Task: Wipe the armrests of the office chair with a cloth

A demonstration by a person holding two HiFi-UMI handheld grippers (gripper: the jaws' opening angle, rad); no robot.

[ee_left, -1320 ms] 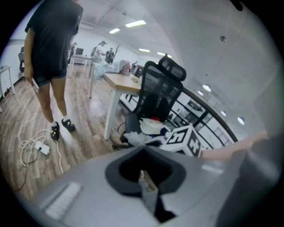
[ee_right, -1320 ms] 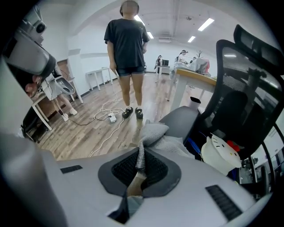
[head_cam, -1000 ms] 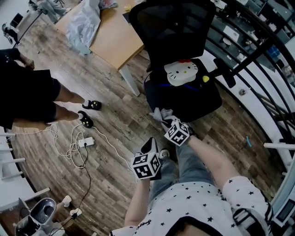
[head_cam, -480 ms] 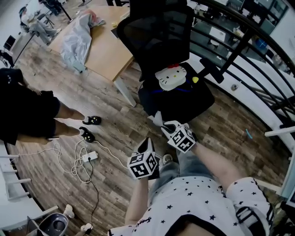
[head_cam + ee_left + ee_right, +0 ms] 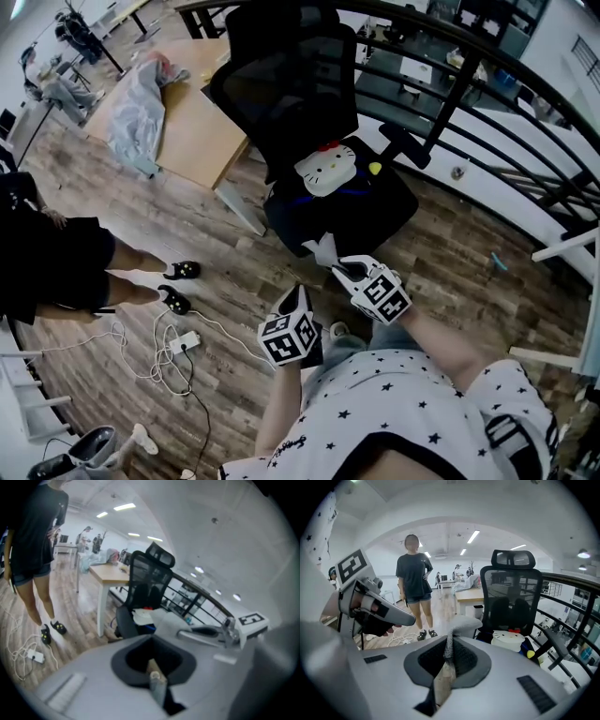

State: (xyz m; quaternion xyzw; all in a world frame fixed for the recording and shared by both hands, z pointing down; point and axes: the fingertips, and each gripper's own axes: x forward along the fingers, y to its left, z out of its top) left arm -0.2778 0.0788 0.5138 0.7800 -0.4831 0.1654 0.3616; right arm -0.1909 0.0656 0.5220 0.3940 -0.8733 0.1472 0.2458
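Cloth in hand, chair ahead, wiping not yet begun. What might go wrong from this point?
1. The right gripper pinches only a thin fold of the cloth, so rubbing the armrest may pull it free.
2. Loose cables and a power strip lie on the floor at the person's left. Stepping round the chair could snag them.

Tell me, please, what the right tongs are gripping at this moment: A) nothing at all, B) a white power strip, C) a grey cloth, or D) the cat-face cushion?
C: in the right gripper view the right tongs are shut on a grey cloth that sticks up from between them, while the cat-face cushion lies on the office chair.
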